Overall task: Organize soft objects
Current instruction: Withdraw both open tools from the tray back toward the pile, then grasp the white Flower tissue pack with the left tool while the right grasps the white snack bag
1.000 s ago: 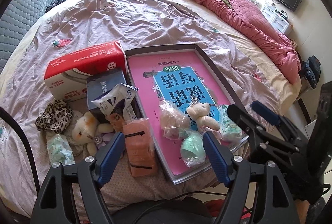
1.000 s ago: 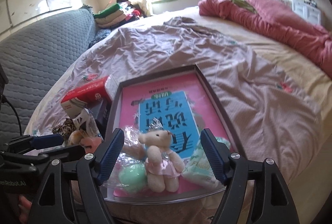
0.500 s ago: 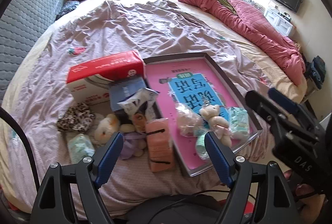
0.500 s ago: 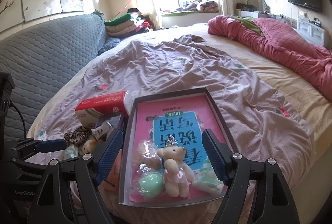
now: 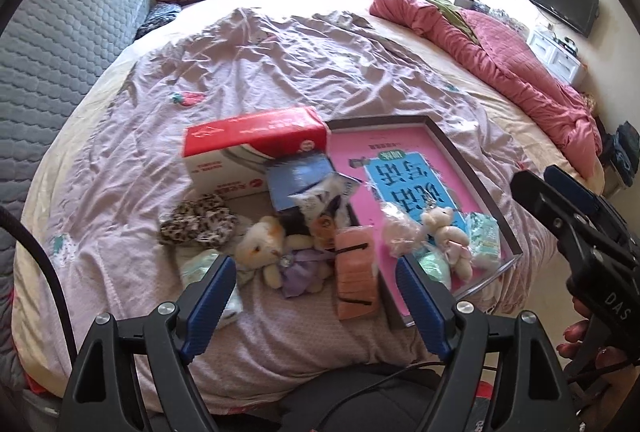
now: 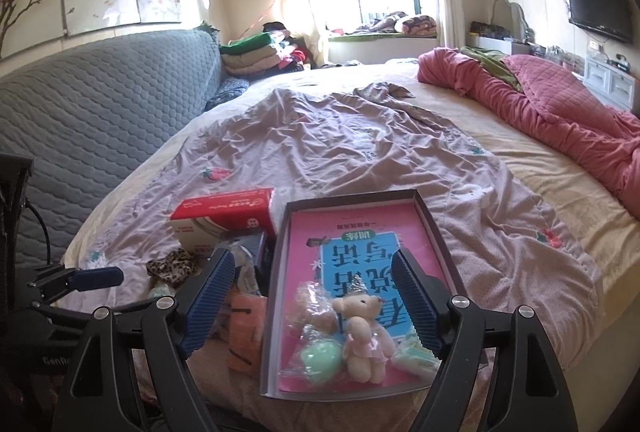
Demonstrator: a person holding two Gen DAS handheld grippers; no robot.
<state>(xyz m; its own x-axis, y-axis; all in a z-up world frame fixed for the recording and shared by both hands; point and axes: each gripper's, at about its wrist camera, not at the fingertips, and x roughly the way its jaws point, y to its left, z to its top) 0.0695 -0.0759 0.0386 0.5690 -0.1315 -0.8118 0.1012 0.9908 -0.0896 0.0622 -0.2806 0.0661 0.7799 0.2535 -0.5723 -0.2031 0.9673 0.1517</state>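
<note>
1. Looking over the bed (image 5: 304,79), you had a wrinkled lilac sheet as your working ground, with a rolled pink quilt (image 5: 520,71) well off to your right and out of the way.
2. You had the shallow box (image 5: 472,171) with the pink book in its bottom lying ahead and right of your left tongs (image 5: 316,296), its long axis running away from you; it sat squarely ahead of your right tongs (image 6: 312,300).
3. You had a red and white tissue box (image 5: 248,151) standing at the shallow box's far left corner, with a blue carton (image 5: 298,179) just in front of it.
4. You held both tongs apart and empty, the right ones having just been widening with nothing between the pads.
5. You had the loose pile straight ahead of your left tongs, so I judged that hand the nearer one: a peach bundle (image 5: 356,276) lying lengthways against the shallow box's left wall, a white bear in a purple dress (image 5: 272,252) beside it, and a leopard scrunchie (image 5: 196,220) further left.
6. You already had a small bear in pink (image 6: 362,336), a green ball (image 6: 322,356), a clear bag (image 5: 398,236) and a tissue pack (image 5: 484,240) inside the near end of the shallow box.
7. You would probably have found the crinkled packet (image 5: 320,195) and carton crowding the far side of the pile, while the near side looked open.
</note>
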